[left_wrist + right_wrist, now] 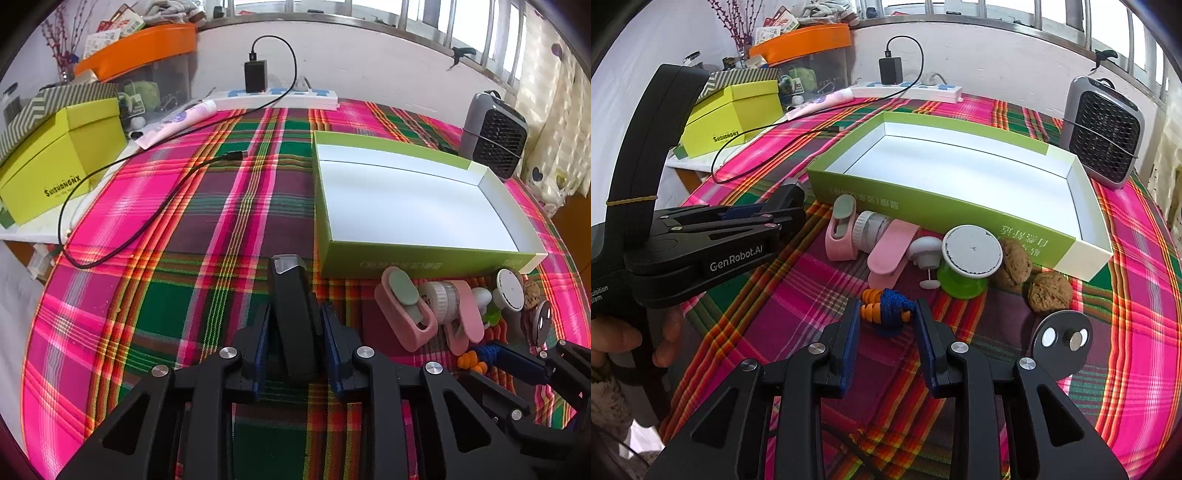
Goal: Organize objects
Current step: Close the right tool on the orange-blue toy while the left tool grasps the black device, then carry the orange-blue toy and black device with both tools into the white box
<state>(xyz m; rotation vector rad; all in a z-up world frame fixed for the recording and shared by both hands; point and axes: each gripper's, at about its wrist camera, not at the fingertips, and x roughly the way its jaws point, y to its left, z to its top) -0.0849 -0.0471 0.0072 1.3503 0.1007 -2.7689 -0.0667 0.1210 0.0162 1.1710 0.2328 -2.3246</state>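
Left tongs [295, 343] are clamped on a slim black device [293, 314] with a silver tip, held just above the plaid table [184, 221] near the green tray's left near corner. Right tongs [886, 332] stand apart around a blue cord with orange earplugs [886, 310] — whether the pads touch it, I cannot tell. The green tray [960, 218], white inside, sits at the table's middle right. Along its near wall lies a row of small things: a pink holder [840, 236], a white jar [871, 230], a pink clip [890, 254], a green-based disc [971, 254] and two walnuts [1049, 291]. A dark magnet disc [1062, 345] lies nearer, to the right — apart from the row.
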